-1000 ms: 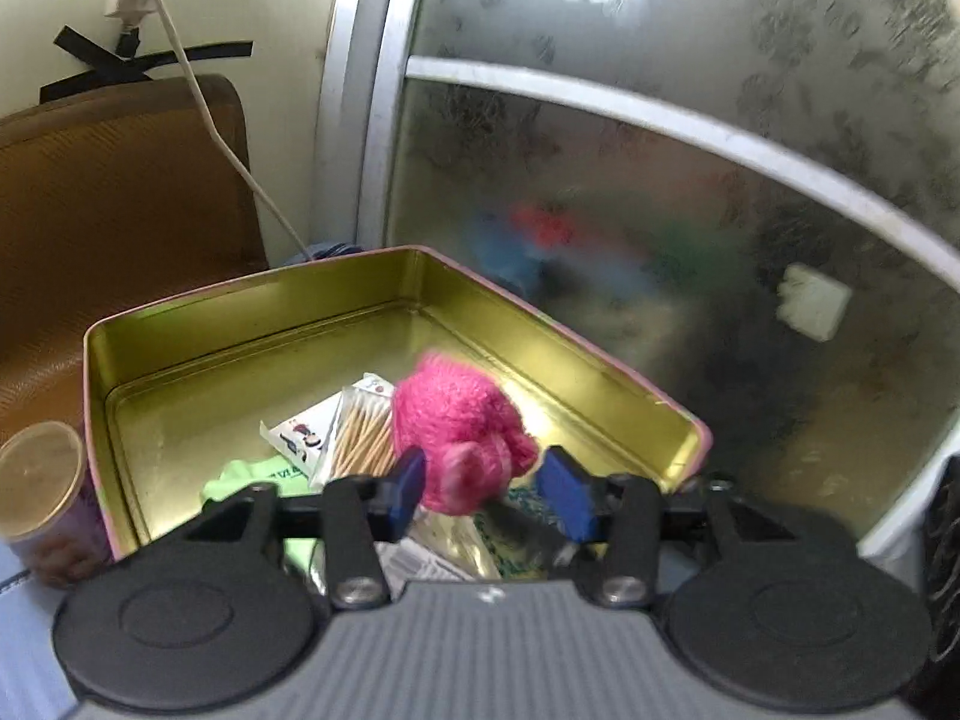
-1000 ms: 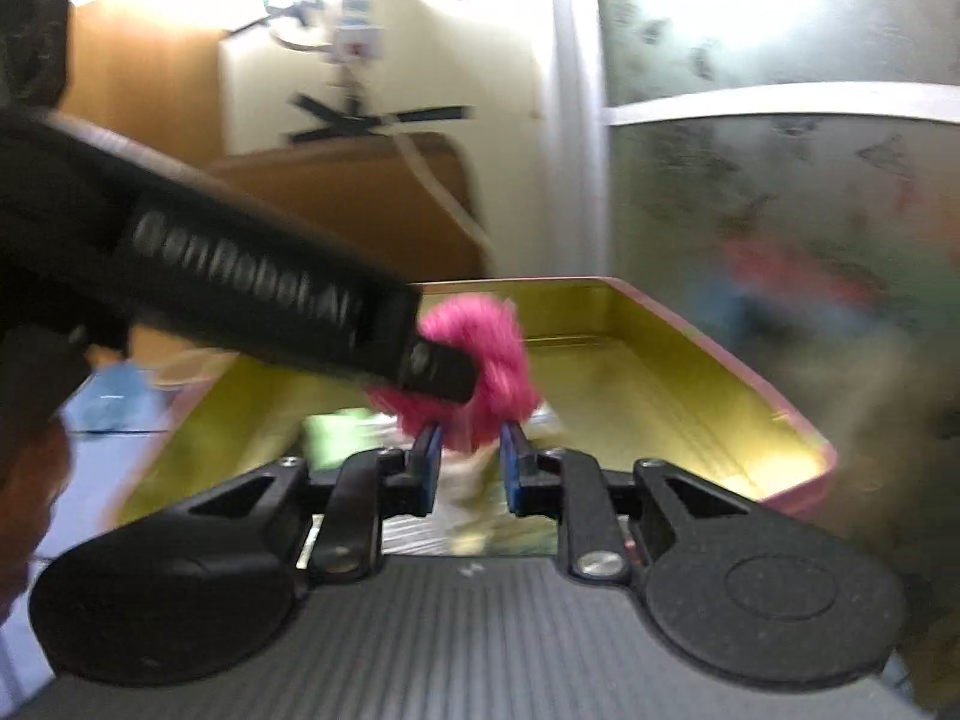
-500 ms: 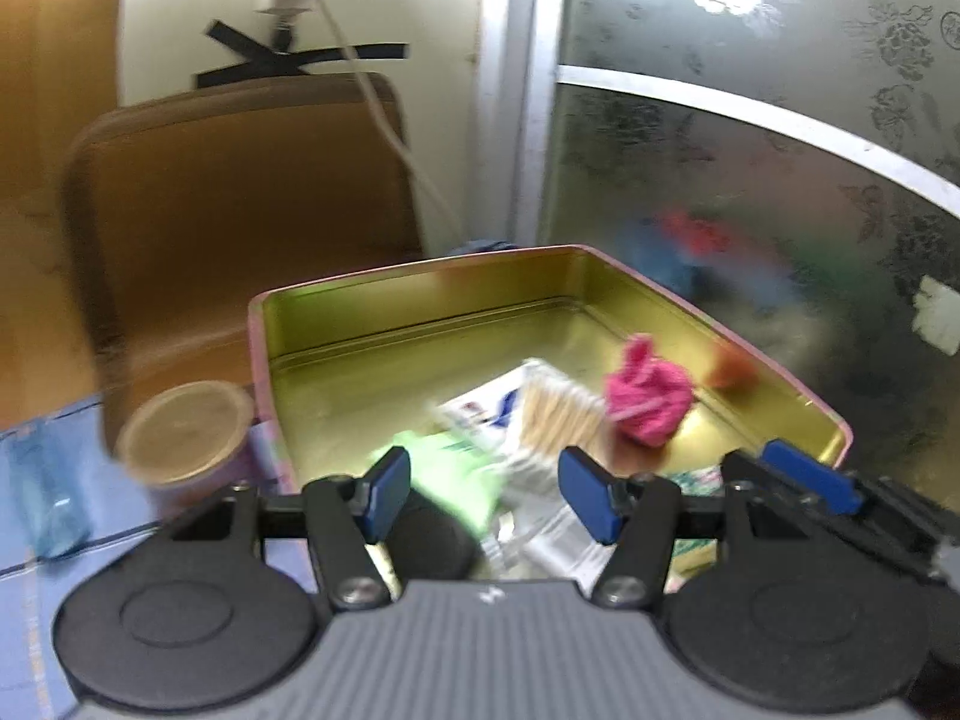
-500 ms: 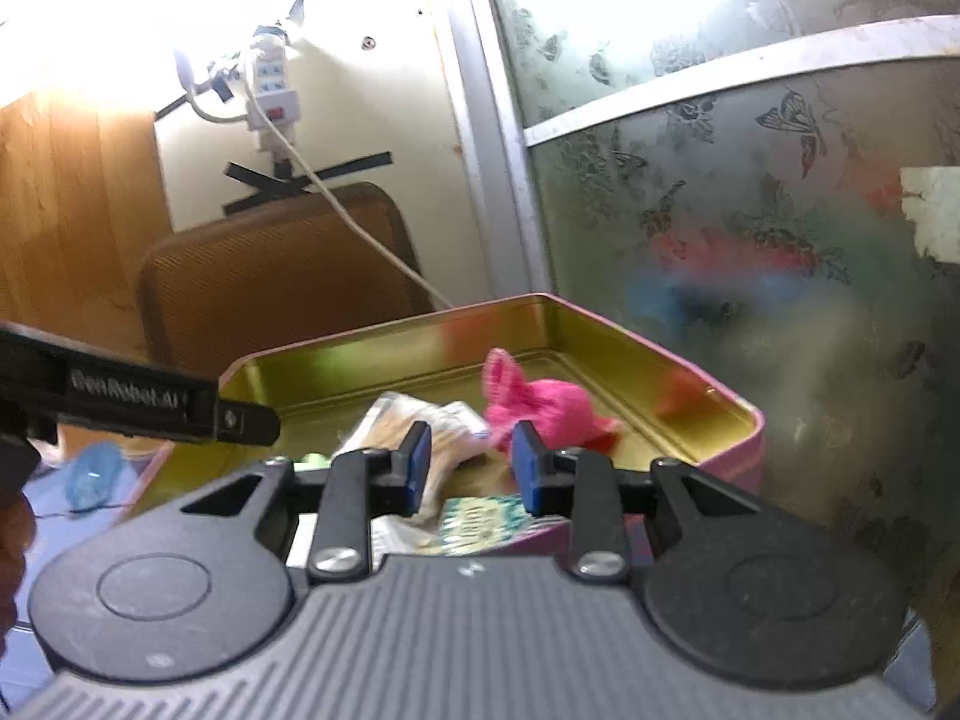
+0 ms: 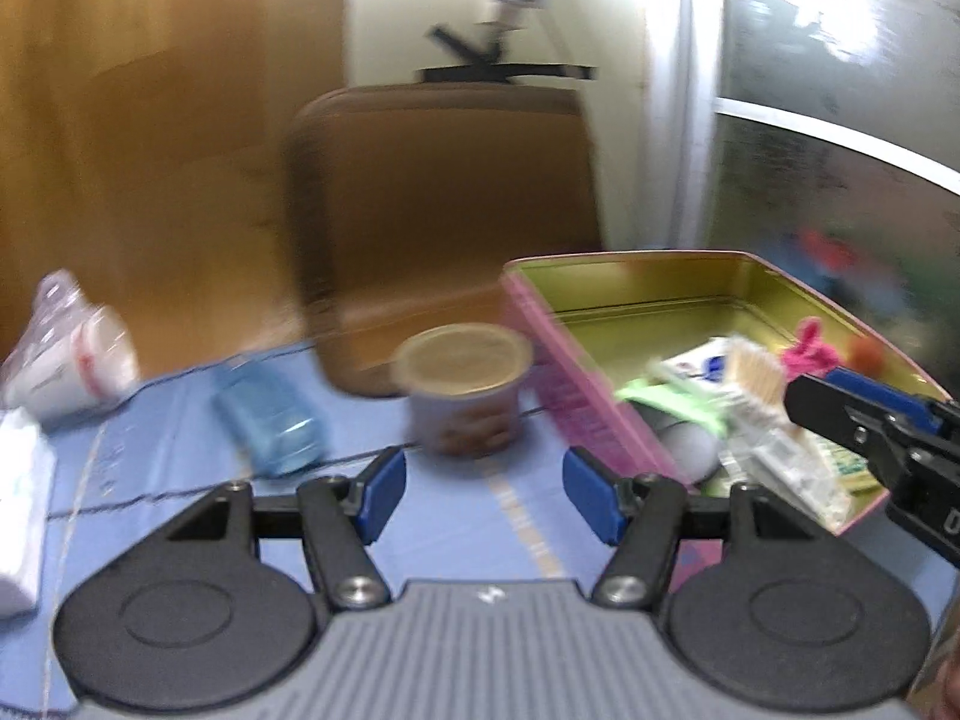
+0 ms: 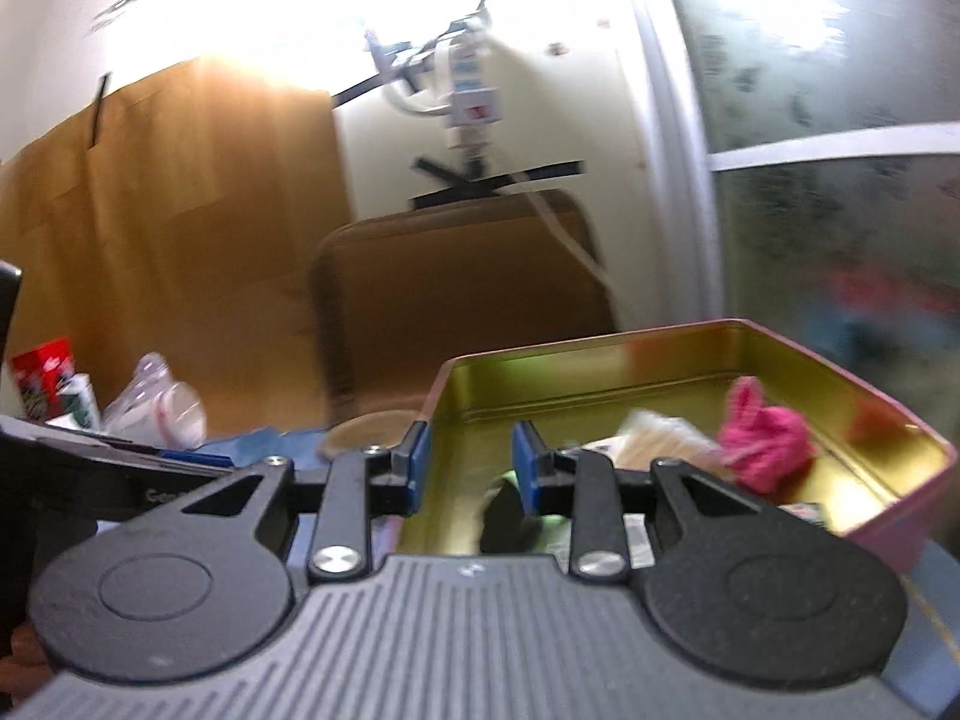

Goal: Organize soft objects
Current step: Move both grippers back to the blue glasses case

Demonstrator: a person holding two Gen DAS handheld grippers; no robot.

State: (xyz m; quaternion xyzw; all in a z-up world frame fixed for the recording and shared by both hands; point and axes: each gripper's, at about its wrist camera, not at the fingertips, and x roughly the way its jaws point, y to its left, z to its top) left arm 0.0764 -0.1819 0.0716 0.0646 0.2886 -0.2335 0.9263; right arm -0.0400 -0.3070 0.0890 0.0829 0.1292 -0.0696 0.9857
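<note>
A pink fluffy toy [image 5: 811, 350] [image 6: 767, 445] lies inside the pink tin with a gold lining [image 5: 648, 294] [image 6: 600, 372], at its right side, beside packets and a bundle of cotton swabs [image 5: 753, 372]. My left gripper [image 5: 485, 495] hangs over the blue cloth in front of a lidded cup [image 5: 463, 387]; its jaws are opening and nothing is between them. My right gripper [image 6: 469, 468] stands open and empty at the tin's near left corner. Its black body with blue pads also shows in the left wrist view [image 5: 870, 420].
A brown chair back [image 5: 444, 204] stands behind the table. On the blue cloth lie a blue plastic case [image 5: 270, 420], a clear plastic bag [image 5: 66, 354] and a white pack [image 5: 18, 504]. Frosted glass [image 6: 840, 180] rises to the right. Small boxes [image 6: 45, 384] sit at far left.
The pink toy, between the left jaws a second ago, now lies in the tin. Both grippers have swung left and back from the tin; the left jaws stand wider.
</note>
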